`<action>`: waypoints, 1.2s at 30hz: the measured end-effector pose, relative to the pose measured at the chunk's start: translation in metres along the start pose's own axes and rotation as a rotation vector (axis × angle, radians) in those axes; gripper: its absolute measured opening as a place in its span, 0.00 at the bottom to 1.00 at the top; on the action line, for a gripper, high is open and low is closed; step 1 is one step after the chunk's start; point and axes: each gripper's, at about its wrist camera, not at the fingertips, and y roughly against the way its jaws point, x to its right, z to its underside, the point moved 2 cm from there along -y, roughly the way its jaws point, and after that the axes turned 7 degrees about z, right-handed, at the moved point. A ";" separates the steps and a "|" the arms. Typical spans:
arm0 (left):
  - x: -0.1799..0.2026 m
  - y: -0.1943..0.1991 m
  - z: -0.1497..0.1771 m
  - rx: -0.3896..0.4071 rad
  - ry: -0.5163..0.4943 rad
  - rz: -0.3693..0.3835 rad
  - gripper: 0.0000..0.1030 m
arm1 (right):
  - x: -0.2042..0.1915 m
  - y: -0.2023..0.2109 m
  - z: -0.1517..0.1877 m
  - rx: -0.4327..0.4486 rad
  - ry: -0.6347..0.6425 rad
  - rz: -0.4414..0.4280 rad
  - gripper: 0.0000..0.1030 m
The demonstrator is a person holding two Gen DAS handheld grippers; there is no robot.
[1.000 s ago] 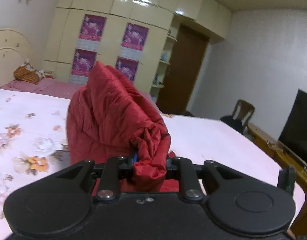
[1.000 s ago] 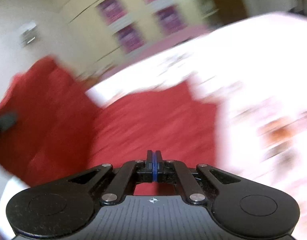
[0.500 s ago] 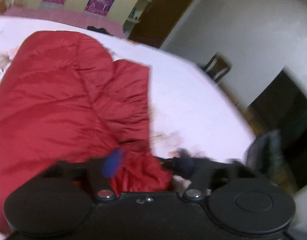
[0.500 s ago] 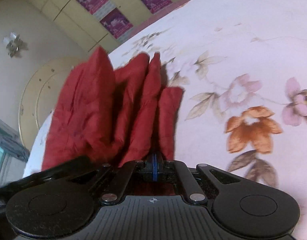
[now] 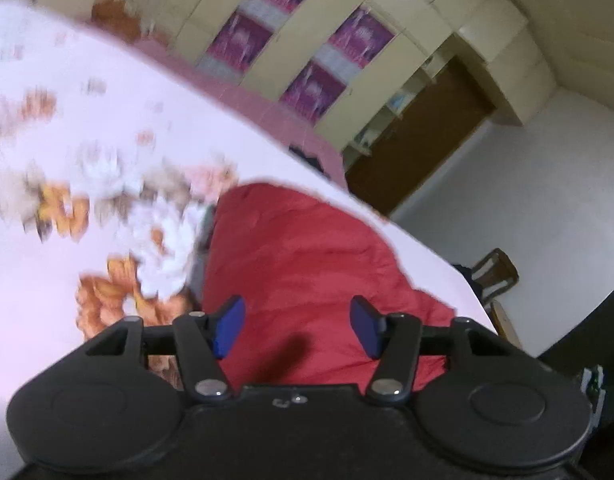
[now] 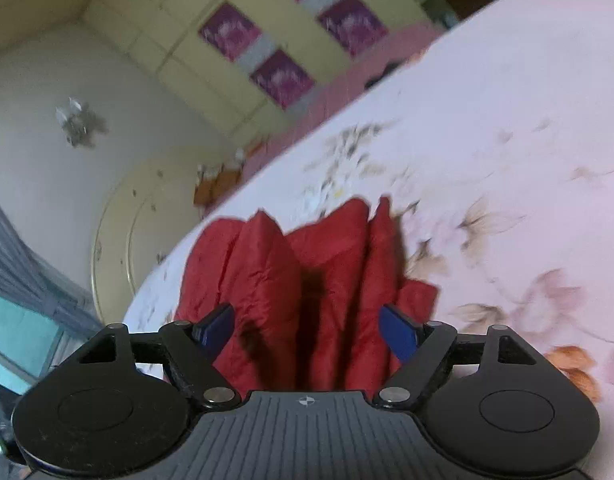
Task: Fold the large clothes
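A red padded jacket point(image 5: 299, 260) lies folded in a bundle on the bed; in the right wrist view it point(image 6: 307, 280) shows as several stacked red folds. My left gripper point(image 5: 297, 326) is open and empty, just above the near edge of the jacket. My right gripper point(image 6: 307, 328) is open and empty too, hovering over the near side of the folds. Neither gripper's blue pads point(image 5: 227, 324) touch the cloth.
The bed has a white and pink floral sheet point(image 5: 87, 160). A cream wardrobe with purple posters point(image 5: 307, 40), a brown door point(image 5: 419, 140), a wooden chair point(image 5: 495, 276) and a dark TV point(image 5: 587, 332) stand beyond. A round cream headboard point(image 6: 139, 216) is at the left.
Both grippers have opened and let go of the red jacket, which now lies on the bed. Both grippers have drawn back a little from it.
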 end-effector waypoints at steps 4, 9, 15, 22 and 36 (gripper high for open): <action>-0.013 -0.025 0.011 -0.041 0.059 0.033 0.51 | 0.000 -0.023 -0.003 -0.062 -0.042 -0.023 0.77; -0.005 -0.023 0.014 -0.050 0.059 0.077 0.50 | -0.002 -0.028 0.001 -0.103 -0.087 -0.076 0.29; 0.029 -0.033 0.011 -0.082 -0.143 0.085 0.43 | -0.006 0.008 0.014 0.049 -0.011 -0.028 0.21; 0.058 -0.080 0.036 -0.242 -0.430 -0.055 0.45 | 0.037 -0.013 0.046 0.013 -0.105 0.047 0.21; 0.086 -0.042 0.028 -0.174 -0.470 -0.017 0.43 | -0.035 0.051 0.022 0.185 0.294 0.188 0.41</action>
